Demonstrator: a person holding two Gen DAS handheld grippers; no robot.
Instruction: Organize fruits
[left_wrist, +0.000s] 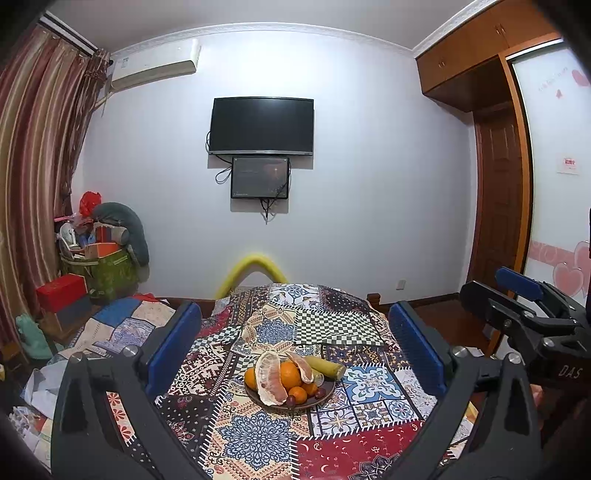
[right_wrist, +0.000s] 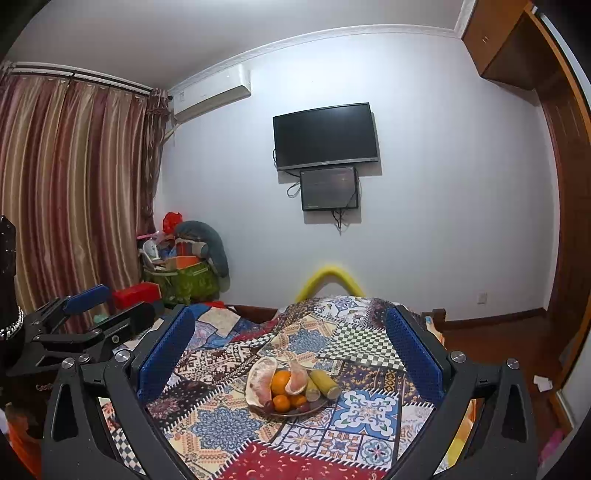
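I'm looking at a pale wall (left_wrist: 369, 166) with a dark TV (left_wrist: 261, 125) mounted on it and a smaller screen (left_wrist: 260, 177) just below, cables dangling. Air conditioner (left_wrist: 155, 66) up in the left corner, beside striped curtains (left_wrist: 33, 166). Wooden cabinets (left_wrist: 465, 51) and a door (left_wrist: 498, 199) on the right. A patchwork quilt (left_wrist: 258, 443) spreads below me, and a clutter pile (left_wrist: 103, 258) fills the left corner.

The left gripper (left_wrist: 293, 345) fills the lower part of its own view with both blue-padded fingers (left_wrist: 173, 341) spread wide apart, while the right gripper (right_wrist: 291, 347) sits likewise low in its frame, its jaws equally splayed and holding nothing.
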